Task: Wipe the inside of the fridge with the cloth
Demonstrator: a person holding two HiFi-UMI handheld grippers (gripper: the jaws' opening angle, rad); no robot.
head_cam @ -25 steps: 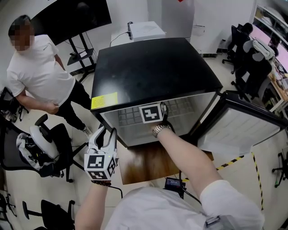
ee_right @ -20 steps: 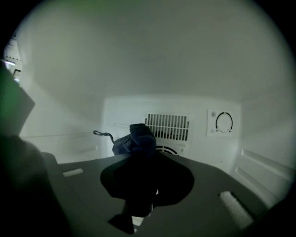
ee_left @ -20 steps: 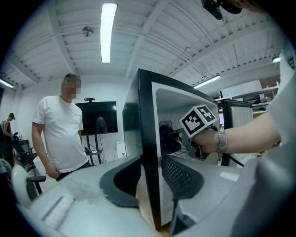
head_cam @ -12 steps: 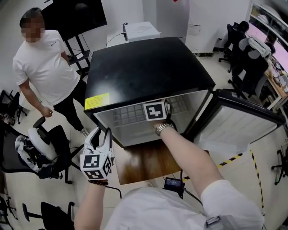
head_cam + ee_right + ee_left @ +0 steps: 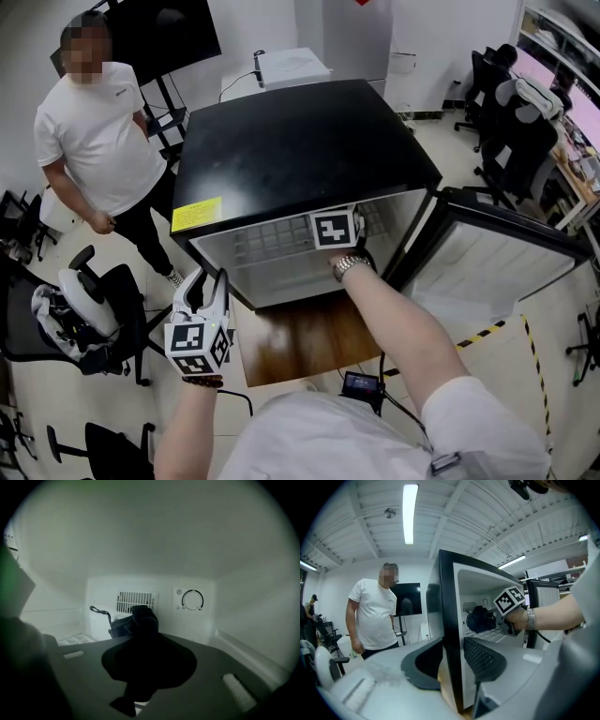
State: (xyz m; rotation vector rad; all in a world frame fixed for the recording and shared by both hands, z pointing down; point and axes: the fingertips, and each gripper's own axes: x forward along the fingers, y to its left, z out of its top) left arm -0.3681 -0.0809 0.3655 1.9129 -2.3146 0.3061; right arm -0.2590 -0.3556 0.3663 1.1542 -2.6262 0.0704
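Inside the open black mini fridge [image 5: 309, 150], right gripper [image 5: 147, 654] clamps the dark crumpled cloth [image 5: 140, 618]; left gripper [image 5: 211, 281] outside, jaws apart, empty; wiping looks underway, coverage unclear.

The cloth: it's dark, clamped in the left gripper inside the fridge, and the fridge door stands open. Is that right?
One thing is off: the dark cloth is clamped in the right gripper, not the left. The right gripper view shows it between those jaws inside the fridge. The door does stand open, as the head view shows.
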